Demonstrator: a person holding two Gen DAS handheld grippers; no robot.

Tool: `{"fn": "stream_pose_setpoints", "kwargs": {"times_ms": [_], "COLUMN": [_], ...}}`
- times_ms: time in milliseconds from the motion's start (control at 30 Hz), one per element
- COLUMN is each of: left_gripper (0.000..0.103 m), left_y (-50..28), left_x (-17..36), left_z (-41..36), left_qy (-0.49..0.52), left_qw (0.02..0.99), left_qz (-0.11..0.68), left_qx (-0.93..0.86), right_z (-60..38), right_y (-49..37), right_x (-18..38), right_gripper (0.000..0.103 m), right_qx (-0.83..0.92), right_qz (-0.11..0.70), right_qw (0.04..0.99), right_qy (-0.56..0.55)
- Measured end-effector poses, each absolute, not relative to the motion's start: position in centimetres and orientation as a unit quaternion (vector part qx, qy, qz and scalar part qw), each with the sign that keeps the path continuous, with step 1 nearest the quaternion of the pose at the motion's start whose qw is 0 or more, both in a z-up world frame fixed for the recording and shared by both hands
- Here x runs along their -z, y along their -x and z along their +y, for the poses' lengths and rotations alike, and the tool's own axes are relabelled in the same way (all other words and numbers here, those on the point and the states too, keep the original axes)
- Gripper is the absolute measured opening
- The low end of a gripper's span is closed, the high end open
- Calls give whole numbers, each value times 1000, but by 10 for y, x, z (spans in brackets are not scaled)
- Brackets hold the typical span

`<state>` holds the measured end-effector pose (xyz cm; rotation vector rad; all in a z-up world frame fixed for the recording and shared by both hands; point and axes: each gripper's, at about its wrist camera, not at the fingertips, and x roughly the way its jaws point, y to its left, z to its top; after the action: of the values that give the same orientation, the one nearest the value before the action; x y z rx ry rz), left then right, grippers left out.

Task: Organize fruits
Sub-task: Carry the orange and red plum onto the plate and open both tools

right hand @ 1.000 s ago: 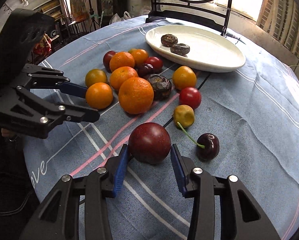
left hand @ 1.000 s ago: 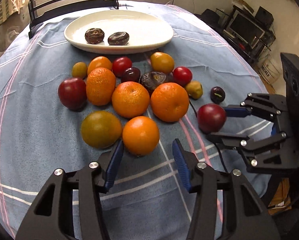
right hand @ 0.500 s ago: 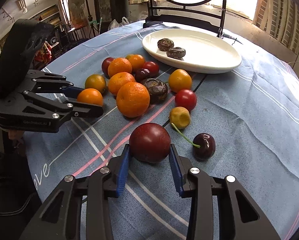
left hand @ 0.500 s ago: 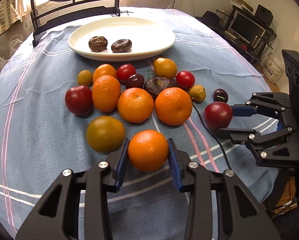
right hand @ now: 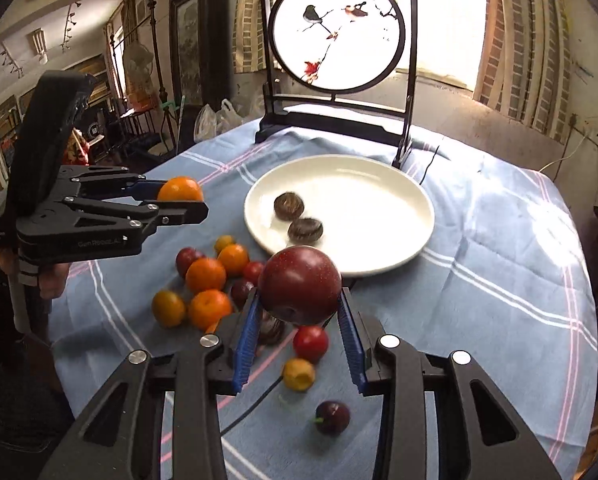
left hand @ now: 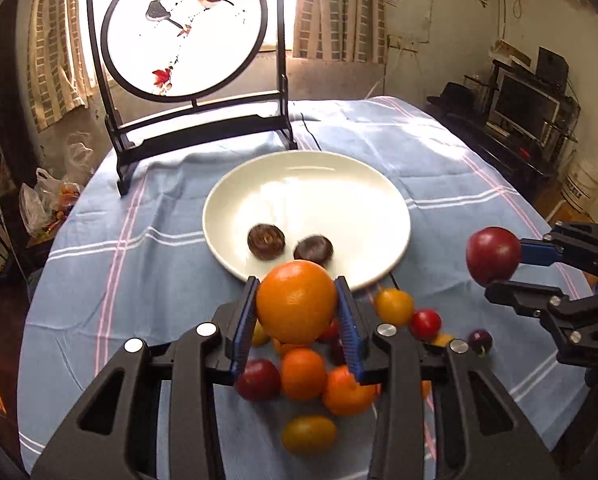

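Observation:
My left gripper (left hand: 297, 314) is shut on an orange (left hand: 296, 301) and holds it in the air above the fruit pile, just before the white plate (left hand: 355, 188). It also shows in the right wrist view (right hand: 181, 200). My right gripper (right hand: 299, 320) is shut on a dark red plum (right hand: 300, 284), lifted above the cloth; the plum shows in the left wrist view (left hand: 493, 254) too. The plate (right hand: 379, 200) holds two dark brown wrinkled fruits (right hand: 289, 206). Several oranges, plums and small fruits (right hand: 207, 276) lie on the blue cloth in front of the plate.
A black-framed round screen (left hand: 185, 32) stands at the table's far edge behind the plate. A cherry with a stem (right hand: 332, 417) and a small yellow fruit (right hand: 298, 374) lie under my right gripper. A black cable (right hand: 255, 404) runs across the cloth.
Both grippers rose from the table with their fruits, the left with the orange, the right with the plum, and moved toward the plate.

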<state>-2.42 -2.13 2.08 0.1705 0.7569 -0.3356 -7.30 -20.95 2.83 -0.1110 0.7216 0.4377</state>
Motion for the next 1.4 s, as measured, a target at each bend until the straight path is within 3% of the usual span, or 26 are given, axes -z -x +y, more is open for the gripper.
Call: {"fn": "stream_pose_setpoints", "kwargs": {"times_ms": [400, 1067, 1133, 1200, 1400], "left_gripper": [37, 37, 43, 64, 65], "left_y": [-61, -109, -112, -112, -101], "left_x": [-9, 31, 34, 32, 20], "left_z": [-46, -56, -54, -51, -47], "left_qy": [-128, -143, -136, -130, -134], "left_qw": [917, 897, 895, 902, 910], "left_qz": [364, 407, 414, 403, 383], "left_qx": [102, 96, 95, 87, 87], "right_z": [-201, -183, -183, -185, -192], "right_y": [-17, -85, -85, -83, -67], "right_x": [-26, 24, 27, 24, 3], "right_gripper": [39, 40, 41, 45, 50], "right_qx": [-187, -182, -174, -176, -179], "right_qz": [362, 423, 425, 415, 391], "right_qw": [912, 886, 887, 892, 902], "right_qy": [39, 51, 52, 49, 41]}}
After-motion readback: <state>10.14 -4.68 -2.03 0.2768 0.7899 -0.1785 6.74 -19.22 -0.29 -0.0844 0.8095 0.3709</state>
